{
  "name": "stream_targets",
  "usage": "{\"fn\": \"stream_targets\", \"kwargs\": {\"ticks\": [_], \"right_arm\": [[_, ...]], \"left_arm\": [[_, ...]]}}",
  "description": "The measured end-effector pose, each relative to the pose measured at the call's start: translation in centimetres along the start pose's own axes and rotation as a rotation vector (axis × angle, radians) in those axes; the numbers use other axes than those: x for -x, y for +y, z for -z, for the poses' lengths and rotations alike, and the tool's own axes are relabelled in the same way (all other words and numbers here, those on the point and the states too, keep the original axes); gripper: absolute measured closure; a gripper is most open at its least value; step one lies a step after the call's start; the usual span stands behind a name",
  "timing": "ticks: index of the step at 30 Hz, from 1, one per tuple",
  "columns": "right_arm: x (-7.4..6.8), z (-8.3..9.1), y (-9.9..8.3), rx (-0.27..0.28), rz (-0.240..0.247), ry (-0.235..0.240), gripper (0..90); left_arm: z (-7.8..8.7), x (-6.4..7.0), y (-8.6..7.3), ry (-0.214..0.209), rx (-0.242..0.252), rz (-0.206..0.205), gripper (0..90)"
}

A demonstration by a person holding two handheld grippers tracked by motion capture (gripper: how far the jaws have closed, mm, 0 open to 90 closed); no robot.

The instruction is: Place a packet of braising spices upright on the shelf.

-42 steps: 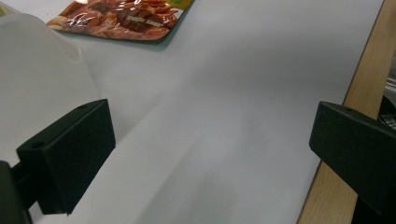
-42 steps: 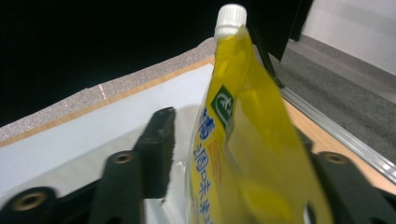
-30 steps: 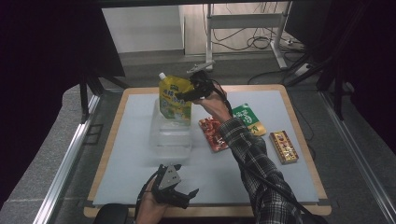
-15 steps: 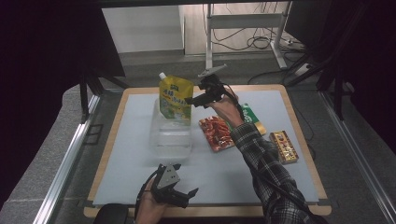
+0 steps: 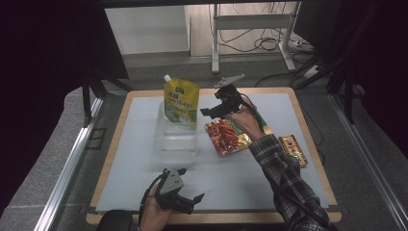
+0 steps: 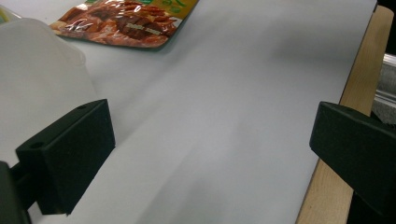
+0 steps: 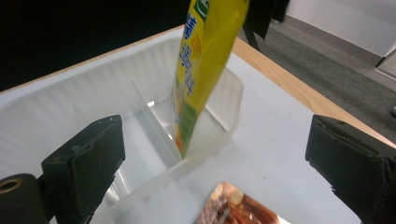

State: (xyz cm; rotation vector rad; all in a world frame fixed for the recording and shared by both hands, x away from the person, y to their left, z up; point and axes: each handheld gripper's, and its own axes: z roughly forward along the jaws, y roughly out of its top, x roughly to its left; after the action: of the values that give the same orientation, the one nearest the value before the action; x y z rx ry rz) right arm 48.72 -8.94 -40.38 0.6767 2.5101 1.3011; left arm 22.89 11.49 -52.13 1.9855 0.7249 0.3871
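Note:
A yellow spouted pouch (image 5: 182, 101) stands upright in the far end of a clear plastic container (image 5: 175, 139). In the right gripper view the pouch (image 7: 205, 70) leans against a divider inside the container (image 7: 84, 116). My right gripper (image 5: 211, 104) hovers just right of the pouch, open and apart from it, its jaws (image 7: 217, 158) spread wide. A red snack pack (image 5: 226, 137) lies flat below that hand. My left gripper (image 5: 191, 184) rests near the table's front edge, open with nothing between its jaws (image 6: 212, 154). Ahead of it lie the red pack (image 6: 116, 23) and the container's wall (image 6: 37, 84).
A brown bar package (image 5: 294, 150) lies at the right, and a green pack (image 5: 262, 122) peeks out behind the right hand. The white mat (image 5: 144, 173) sits on a wooden board whose edge (image 6: 369, 60) runs close to the left gripper.
My right gripper has let go of the pouch's top and drawn back to the right and down. The pouch stays standing in the container. The left gripper has not moved.

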Motion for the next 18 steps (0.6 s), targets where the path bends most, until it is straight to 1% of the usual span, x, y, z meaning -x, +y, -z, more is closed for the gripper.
{"fn": "stream_targets", "kwargs": {"ticks": [2,3,5,7,8,9,12,13,14,18], "right_arm": [[0.1,0.4,-0.5,0.0,-0.004,-0.001,4.6],[0.1,0.7,-1.2,-0.011,-0.008,-0.003,4.6],[0.0,0.8,-1.4,-0.014,-0.005,-0.004,4.6],[0.0,1.3,-2.3,-0.029,-0.005,-0.01,4.6],[0.0,1.3,-2.3,-0.029,-0.005,-0.01,4.6],[-0.1,1.6,-2.8,-0.032,-0.006,-0.014,4.6],[-0.1,2.0,-3.3,-0.036,-0.003,-0.018,4.6],[-0.1,2.4,-3.9,-0.033,-0.01,-0.017,4.6],[-0.1,2.4,-3.9,-0.033,-0.01,-0.017,4.6],[-0.1,3.3,-5.2,-0.038,-0.026,-0.022,4.6]], "left_arm": [[0.1,-0.1,0.0,0.0,0.005,0.008,0.0],[0.1,-0.2,0.0,0.001,0.01,0.014,0.0],[0.1,-0.2,0.0,0.0,0.015,0.017,0.0],[0.1,-0.2,0.0,0.0,0.018,0.016,0.0],[0.1,-0.2,0.0,0.0,0.018,0.016,0.0],[0.1,-0.2,0.0,-0.001,0.018,0.016,0.0],[0.1,-0.2,0.0,-0.002,0.019,0.012,0.0],[0.1,-0.1,0.0,-0.002,0.017,0.011,0.0],[0.1,-0.1,0.0,-0.002,0.017,0.011,0.0],[0.1,-0.1,0.0,-0.006,0.019,0.01,0.0]]}}
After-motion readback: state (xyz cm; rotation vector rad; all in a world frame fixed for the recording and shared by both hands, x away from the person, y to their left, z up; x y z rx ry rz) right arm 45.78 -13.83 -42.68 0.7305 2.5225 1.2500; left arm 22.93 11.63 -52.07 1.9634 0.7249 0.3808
